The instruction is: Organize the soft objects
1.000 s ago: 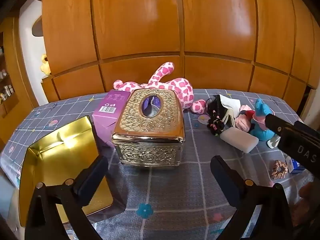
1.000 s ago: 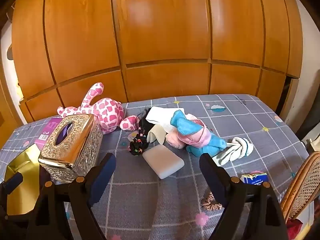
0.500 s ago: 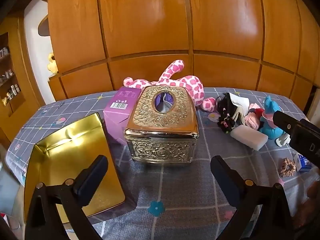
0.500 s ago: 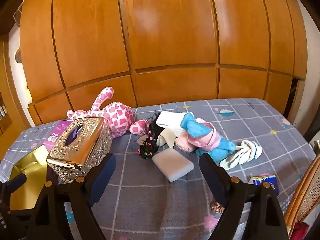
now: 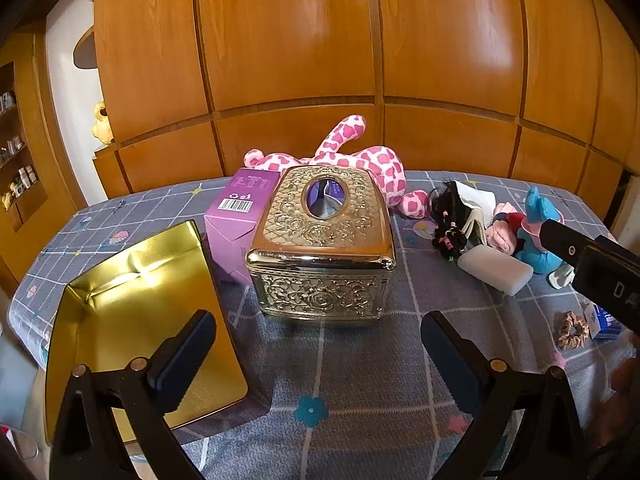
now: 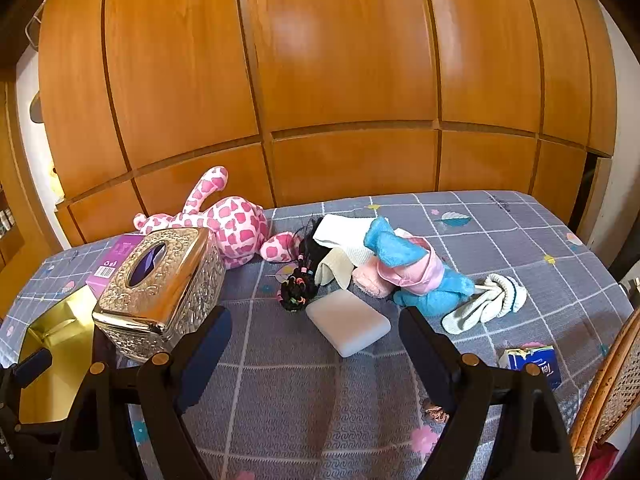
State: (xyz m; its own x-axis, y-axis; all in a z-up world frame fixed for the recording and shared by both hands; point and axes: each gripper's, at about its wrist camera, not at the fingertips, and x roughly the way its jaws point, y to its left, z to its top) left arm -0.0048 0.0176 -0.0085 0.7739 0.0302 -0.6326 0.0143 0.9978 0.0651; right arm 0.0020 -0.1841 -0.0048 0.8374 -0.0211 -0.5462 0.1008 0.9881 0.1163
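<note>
A pink spotted plush [image 6: 228,224] lies at the back of the table behind a gold tissue box [image 5: 322,240]. A pile of soft things sits to its right: a blue and pink plush [image 6: 416,276], white cloth [image 6: 344,232], a black hair piece [image 6: 298,288], a white sponge [image 6: 348,326], rolled white socks [image 6: 492,304]. My left gripper [image 5: 318,346] is open and empty, in front of the tissue box. My right gripper [image 6: 316,342] is open and empty, near the sponge.
An open gold tin [image 5: 132,304] lies at the front left. A purple carton [image 5: 240,216] stands beside the tissue box. A brown scrunchie [image 5: 573,330] and a blue tissue pack [image 6: 532,364] lie at the right. A wicker chair [image 6: 608,392] stands off the right edge. Wooden panels rise behind.
Both grippers have pulled back and risen a little, so the table objects look smaller and farther. Both stay open and empty. Nothing on the table has moved.
</note>
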